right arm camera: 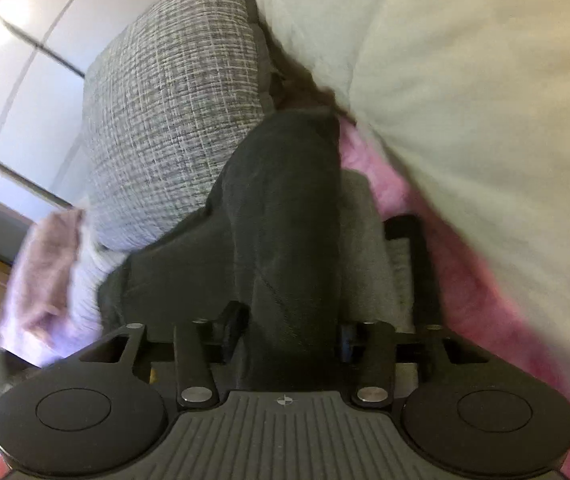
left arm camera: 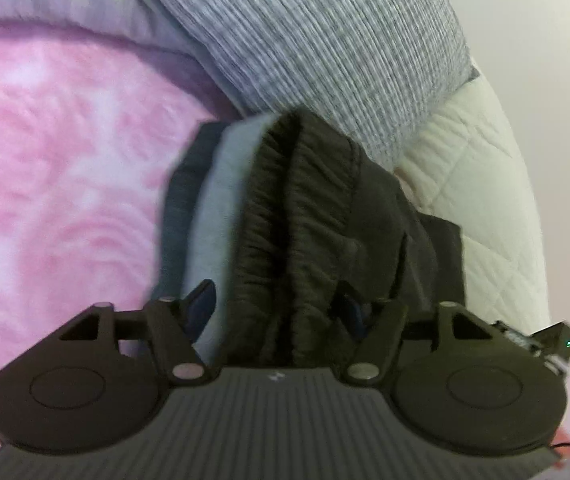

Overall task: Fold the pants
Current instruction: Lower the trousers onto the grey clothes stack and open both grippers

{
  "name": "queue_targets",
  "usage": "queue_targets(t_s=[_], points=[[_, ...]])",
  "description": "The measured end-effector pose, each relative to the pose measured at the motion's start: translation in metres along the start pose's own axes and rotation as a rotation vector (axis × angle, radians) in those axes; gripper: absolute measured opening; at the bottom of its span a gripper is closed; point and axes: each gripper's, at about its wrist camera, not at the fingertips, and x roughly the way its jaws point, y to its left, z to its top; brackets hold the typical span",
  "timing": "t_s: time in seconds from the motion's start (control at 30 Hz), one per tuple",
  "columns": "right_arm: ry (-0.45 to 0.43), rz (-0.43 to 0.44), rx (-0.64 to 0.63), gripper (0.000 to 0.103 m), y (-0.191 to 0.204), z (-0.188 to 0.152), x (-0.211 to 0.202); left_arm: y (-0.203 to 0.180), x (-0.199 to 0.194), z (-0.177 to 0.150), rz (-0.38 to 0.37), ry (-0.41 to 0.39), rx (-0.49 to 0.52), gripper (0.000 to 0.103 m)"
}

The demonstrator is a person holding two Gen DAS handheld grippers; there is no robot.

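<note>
Dark grey pants (left arm camera: 309, 200) with a gathered elastic waistband and a pale grey inside hang from my left gripper (left arm camera: 281, 312), whose jaws are shut on the bunched waistband. In the right wrist view the same pants (right arm camera: 285, 220) run as a smooth dark leg up and away from my right gripper (right arm camera: 289, 332), which is shut on the cloth. Both pairs of fingertips are mostly buried in fabric. The pants are lifted over a pink fluffy blanket (left arm camera: 65, 184).
A grey woven cushion (left arm camera: 325, 40) stands just behind the pants, also the cushion (right arm camera: 165, 120) at left of the right wrist view. A cream quilted cover (left arm camera: 481, 200) lies to the right. White cupboard doors (right arm camera: 17, 60) are at far left.
</note>
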Motion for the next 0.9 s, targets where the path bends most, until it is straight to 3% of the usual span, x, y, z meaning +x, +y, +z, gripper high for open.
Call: queue_targets(t_s=[0.1,0.27,0.33,0.4,0.43,0.57,0.67,0.9], points=[[-0.036,-0.130,-0.115,0.049,0.022,0.003,-0.024,-0.013,-0.034,0.005,0.114,-0.026,0.068,0.062],[-0.184,-0.270,-0.325,0.048,0.065,0.013,-0.041,-0.061,-0.058,0.028,0.219,-0.144,0.214,0.037],[-0.225,-0.284,-0.423,0.039,0.081,0.018,-0.031,-0.086,-0.046,0.034,0.245,-0.148,0.323,0.026],[-0.236,-0.296,-0.481,0.023,0.088,0.024,-0.014,-0.110,-0.022,0.034,0.259,-0.135,0.432,0.021],[-0.239,-0.295,-0.500,0.021,0.088,0.026,-0.004,-0.118,-0.010,0.031,0.276,-0.130,0.473,0.018],[-0.173,-0.377,-0.593,0.016,0.076,0.031,0.048,-0.124,0.046,0.027,0.387,-0.101,0.595,0.015],[-0.111,-0.398,-0.614,0.016,0.059,0.027,0.072,-0.113,0.069,0.026,0.404,-0.102,0.593,0.016],[-0.037,-0.345,-0.511,0.016,0.044,0.037,0.081,-0.115,0.079,0.033,0.440,-0.088,0.607,0.016]])
